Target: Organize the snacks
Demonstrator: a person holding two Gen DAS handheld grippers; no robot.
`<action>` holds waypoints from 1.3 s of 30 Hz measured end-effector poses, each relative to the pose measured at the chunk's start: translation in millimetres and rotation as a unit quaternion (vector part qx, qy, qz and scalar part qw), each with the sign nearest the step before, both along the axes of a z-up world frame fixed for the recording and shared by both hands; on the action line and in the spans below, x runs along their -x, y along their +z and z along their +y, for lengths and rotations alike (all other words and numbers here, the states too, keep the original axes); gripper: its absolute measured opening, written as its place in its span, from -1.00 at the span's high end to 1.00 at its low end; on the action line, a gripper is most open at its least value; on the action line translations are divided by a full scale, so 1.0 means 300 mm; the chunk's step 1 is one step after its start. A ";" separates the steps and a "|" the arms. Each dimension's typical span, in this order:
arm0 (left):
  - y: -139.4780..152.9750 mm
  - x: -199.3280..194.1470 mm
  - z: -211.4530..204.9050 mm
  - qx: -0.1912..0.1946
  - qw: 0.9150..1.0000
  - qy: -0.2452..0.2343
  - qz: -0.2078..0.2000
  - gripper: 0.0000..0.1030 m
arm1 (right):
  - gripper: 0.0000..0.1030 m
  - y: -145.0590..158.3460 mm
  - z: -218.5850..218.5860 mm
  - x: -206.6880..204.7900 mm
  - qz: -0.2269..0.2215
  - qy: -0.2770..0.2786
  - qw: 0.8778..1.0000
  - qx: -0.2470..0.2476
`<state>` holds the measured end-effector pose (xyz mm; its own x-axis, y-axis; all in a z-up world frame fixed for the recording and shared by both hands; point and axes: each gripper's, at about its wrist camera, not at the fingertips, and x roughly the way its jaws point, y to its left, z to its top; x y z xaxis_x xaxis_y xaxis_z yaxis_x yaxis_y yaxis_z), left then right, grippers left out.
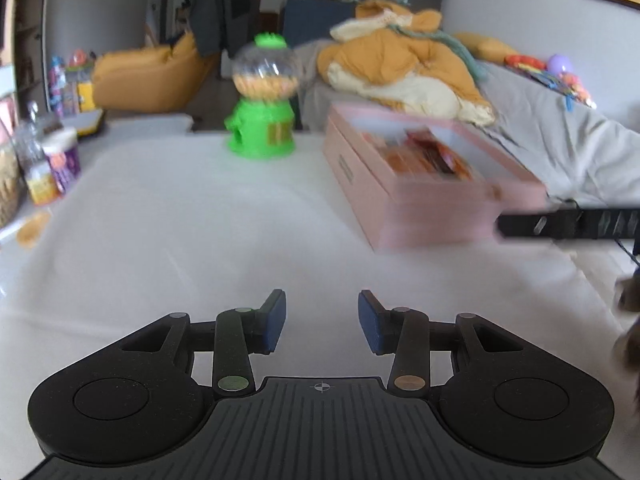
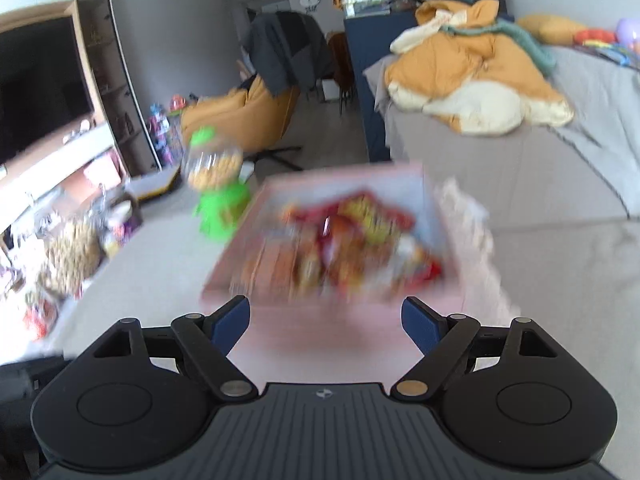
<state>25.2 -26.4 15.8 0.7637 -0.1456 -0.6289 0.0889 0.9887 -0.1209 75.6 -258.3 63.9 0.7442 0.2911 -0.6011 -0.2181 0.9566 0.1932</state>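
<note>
The pink box (image 2: 332, 240) is sitting just ahead of the right hand-held gripper (image 2: 326, 322), open on top and already holding a heap of red and yellow snack packets (image 2: 352, 240); that part is looking done, though blur is hiding how neatly they are lying; the right hand-held gripper is standing wide apart with nothing between its pads. The left hand-held gripper (image 1: 322, 322) is hovering released and empty over the bare white surface (image 1: 180, 240), the box ahead to its right. More snacks are waiting far to its left: cups and jars (image 1: 52, 168); the green candy dispenser (image 1: 262, 100) is standing beyond; these probably remain to be sorted.
</note>
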 end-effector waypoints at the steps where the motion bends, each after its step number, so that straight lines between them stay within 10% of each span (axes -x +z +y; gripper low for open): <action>1: -0.020 0.003 -0.010 0.003 1.000 0.003 0.006 0.10 | -0.63 -0.029 0.019 0.026 0.007 -0.002 1.000 0.010; 12: -0.041 0.055 -0.089 -0.049 0.998 0.006 -0.024 0.07 | -0.69 -0.175 0.129 0.103 0.019 -0.013 0.995 0.094; 39: -0.036 0.061 -0.119 -0.071 0.997 0.019 -0.026 0.03 | -0.93 -0.195 0.104 0.122 0.000 -0.041 0.995 0.086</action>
<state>7.0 -62.0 5.1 0.7997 -0.0279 -0.5998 0.0536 0.9982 0.0250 39.0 -227.0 5.4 0.7615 0.1224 -0.6365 -0.1386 0.9900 0.0245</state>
